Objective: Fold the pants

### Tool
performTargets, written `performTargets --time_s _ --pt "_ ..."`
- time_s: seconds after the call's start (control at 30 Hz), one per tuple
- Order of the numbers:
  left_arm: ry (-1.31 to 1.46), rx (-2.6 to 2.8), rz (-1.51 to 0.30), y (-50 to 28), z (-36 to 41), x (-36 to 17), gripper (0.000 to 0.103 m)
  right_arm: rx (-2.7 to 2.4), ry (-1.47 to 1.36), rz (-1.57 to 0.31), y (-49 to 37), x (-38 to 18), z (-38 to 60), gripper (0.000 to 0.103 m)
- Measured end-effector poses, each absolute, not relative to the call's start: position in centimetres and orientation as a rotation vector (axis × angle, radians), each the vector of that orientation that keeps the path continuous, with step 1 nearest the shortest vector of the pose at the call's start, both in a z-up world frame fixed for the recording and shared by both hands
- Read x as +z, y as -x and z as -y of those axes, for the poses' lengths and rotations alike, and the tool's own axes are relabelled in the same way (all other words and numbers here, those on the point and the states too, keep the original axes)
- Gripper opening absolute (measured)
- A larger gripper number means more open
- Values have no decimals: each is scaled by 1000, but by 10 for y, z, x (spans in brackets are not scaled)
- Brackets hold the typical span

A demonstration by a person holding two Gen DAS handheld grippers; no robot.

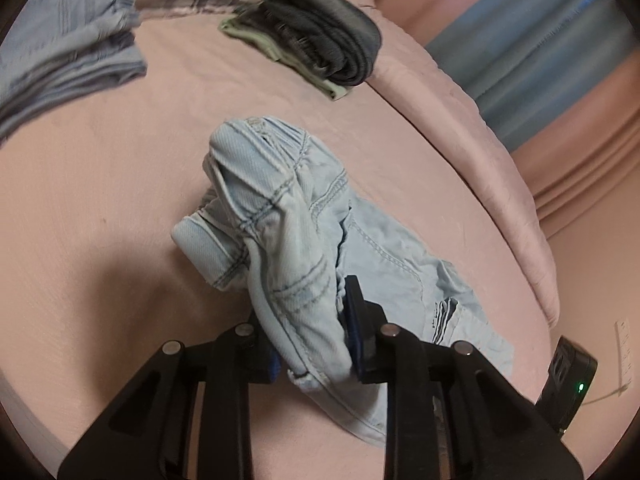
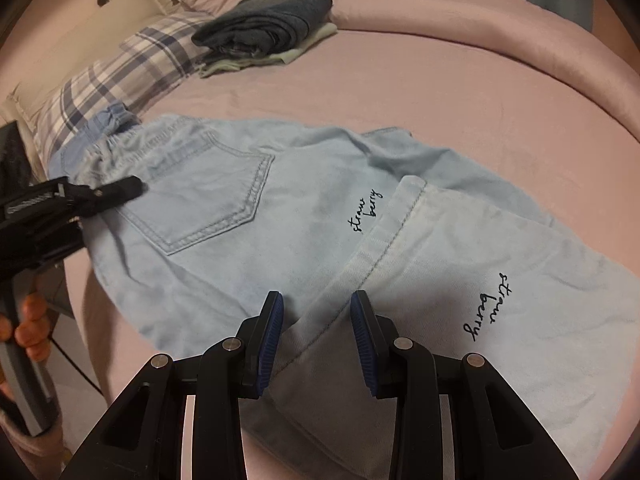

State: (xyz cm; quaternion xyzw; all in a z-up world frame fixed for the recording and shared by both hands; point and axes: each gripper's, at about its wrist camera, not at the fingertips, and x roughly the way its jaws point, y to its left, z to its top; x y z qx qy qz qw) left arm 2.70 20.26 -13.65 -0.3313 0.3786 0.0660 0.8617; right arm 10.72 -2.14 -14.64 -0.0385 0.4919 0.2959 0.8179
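Note:
Light blue denim pants [image 2: 224, 216] lie spread on a pink bed sheet [image 2: 440, 92], with one leg folded back over the other so its "strawberry" print reads upside down. My right gripper [image 2: 316, 320] is shut on the hem edge of that folded leg, and the fabric fills the gap between its blue pads. In the left wrist view the waist end of the pants [image 1: 280, 208] is bunched and lifted off the sheet. My left gripper [image 1: 312, 344] is shut on that bunch. The left gripper [image 2: 120, 190] also shows at the waistband in the right wrist view, held by a hand [image 2: 28, 328].
A stack of folded dark jeans [image 1: 320, 32] over a pale green garment sits at the far side of the bed. Folded blue clothes [image 1: 68, 60] lie at the far left, beside a plaid pillow [image 2: 120, 76]. The padded bed rim [image 1: 500, 168] curves along the right.

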Motion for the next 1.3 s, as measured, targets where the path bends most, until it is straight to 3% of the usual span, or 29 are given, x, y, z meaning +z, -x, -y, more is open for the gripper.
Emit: performTargets --time_s 0.47,0.83,1.03,1.2,1.3 --pt "546 139 -757 -24 -182 -115 25 642 58 -993 -94 -129 31 36" --pt "466 137 -750 -24 -166 -105 25 652 77 -1055 -95 -142 28 36" --pt "424 131 -740 -26 -159 -102 25 597 13 -1010 -119 -130 40 36" --pt "391 124 -733 -26 -152 -97 25 546 26 -1068 -147 -152 37 36" --pt "368 124 -728 -26 -149 -94 25 560 61 -1047 -145 -150 32 42"
